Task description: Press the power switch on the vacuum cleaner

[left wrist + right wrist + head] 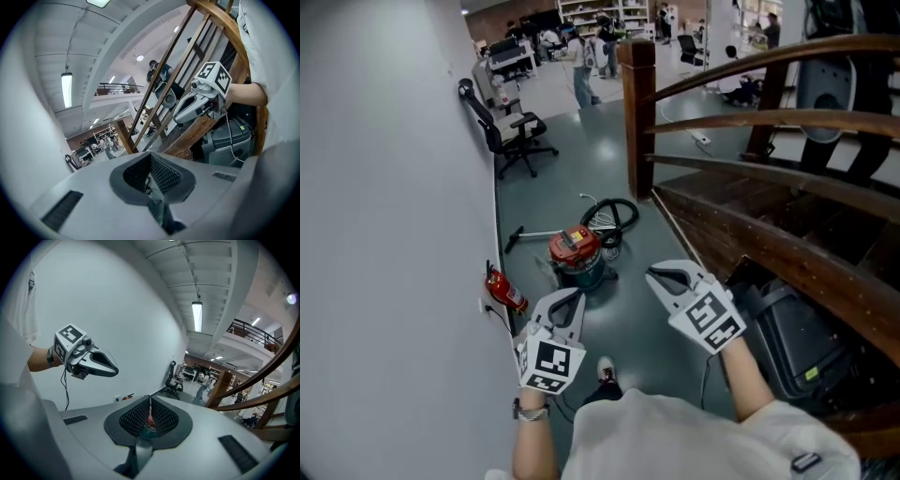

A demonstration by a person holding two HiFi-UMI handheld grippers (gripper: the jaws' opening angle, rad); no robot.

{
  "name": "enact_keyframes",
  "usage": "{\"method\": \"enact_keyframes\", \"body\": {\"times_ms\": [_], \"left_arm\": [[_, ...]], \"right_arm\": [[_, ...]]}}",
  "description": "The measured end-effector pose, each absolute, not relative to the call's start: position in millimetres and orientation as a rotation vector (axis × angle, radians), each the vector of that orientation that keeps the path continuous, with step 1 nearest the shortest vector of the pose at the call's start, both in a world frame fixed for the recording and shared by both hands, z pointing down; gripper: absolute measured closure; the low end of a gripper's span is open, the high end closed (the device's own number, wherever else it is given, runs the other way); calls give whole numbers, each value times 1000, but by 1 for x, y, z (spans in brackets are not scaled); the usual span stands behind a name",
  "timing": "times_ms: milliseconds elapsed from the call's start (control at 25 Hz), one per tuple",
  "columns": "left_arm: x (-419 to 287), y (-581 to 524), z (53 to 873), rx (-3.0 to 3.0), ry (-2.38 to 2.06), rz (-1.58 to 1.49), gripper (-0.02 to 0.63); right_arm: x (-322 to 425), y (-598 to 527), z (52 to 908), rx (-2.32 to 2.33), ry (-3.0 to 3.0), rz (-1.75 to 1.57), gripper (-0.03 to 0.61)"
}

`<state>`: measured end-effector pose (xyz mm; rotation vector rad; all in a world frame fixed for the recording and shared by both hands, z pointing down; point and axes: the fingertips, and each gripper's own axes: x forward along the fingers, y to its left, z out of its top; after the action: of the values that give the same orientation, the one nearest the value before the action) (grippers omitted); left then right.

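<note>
The vacuum cleaner (576,254), a small drum with a red top and a teal-grey body, stands on the dark floor ahead of me. Its black hose (615,217) is coiled behind it and its wand (528,234) lies to the left. Both grippers are held in the air short of it, apart from it. My left gripper (571,296) (150,171) points at it from the lower left, jaws together and empty. My right gripper (660,274) (150,411) is shut too, and a sliver of the vacuum's red and teal (149,423) shows through its slit. Each gripper shows in the other's view: the right gripper (178,117), the left gripper (114,371).
A white wall runs along the left, with a red fire extinguisher (505,292) at its foot. A wooden stair post (637,112) and railings rise on the right, over a dark grey case (797,337). A black office chair (512,131) and several people are farther back.
</note>
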<state>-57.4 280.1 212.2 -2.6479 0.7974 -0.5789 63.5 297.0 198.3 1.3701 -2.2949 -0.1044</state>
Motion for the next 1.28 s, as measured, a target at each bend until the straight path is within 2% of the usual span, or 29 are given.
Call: {"method": "enact_keyframes", "body": {"times_ms": [1280], "left_arm": [[-87,111,222,-2698,783,-616,615]], "right_arm": [[32,131,208,1347,-2271,-47,546]]}}
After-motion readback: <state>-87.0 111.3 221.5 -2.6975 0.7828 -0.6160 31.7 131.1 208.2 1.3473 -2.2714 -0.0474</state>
